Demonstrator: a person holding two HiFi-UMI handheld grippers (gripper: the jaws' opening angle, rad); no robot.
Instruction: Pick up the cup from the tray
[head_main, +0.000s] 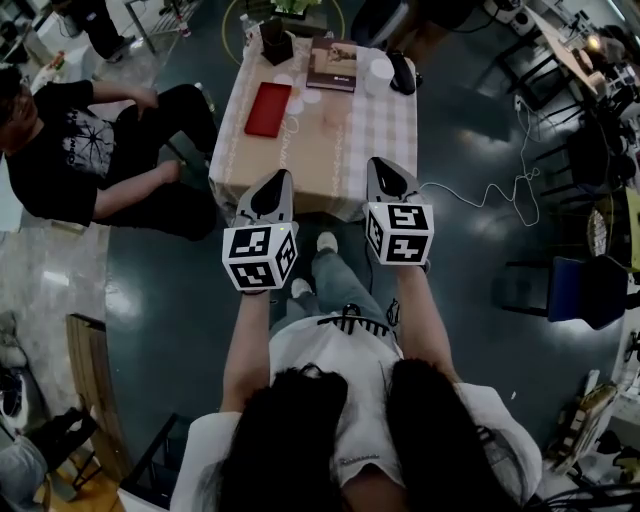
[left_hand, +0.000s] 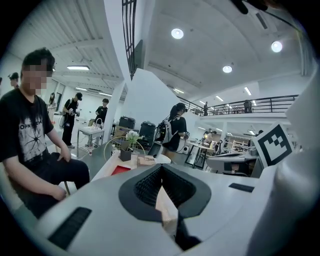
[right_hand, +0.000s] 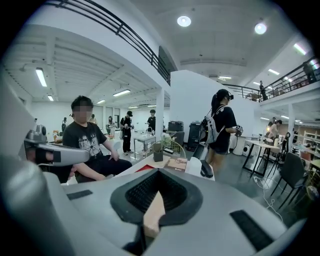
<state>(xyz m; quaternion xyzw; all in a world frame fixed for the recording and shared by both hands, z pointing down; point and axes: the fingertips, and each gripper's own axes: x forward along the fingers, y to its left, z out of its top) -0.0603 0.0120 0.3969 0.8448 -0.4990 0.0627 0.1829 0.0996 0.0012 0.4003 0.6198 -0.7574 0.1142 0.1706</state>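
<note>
A red tray (head_main: 268, 108) lies on the left part of a small cloth-covered table (head_main: 385, 135) ahead of me, and nothing shows on it from here. A pale pinkish cup (head_main: 335, 118) stands on the cloth just right of the tray, with small white dishes (head_main: 297, 103) beside it. My left gripper (head_main: 282, 176) and right gripper (head_main: 377, 163) hover side by side at the table's near edge, well short of the tray. Each has its jaws shut with nothing between them. The tray (left_hand: 121, 170) shows beyond the left gripper (left_hand: 161, 169), and the tray (right_hand: 145, 168) also shows past the right gripper (right_hand: 158, 172).
At the table's far end stand a dark vase (head_main: 275, 42), a brown box (head_main: 333, 63), a white cylinder (head_main: 380, 75) and a black object (head_main: 402, 72). A person (head_main: 90, 150) sits left of the table. A white cable (head_main: 490, 190) and a blue chair (head_main: 585, 290) are on the right.
</note>
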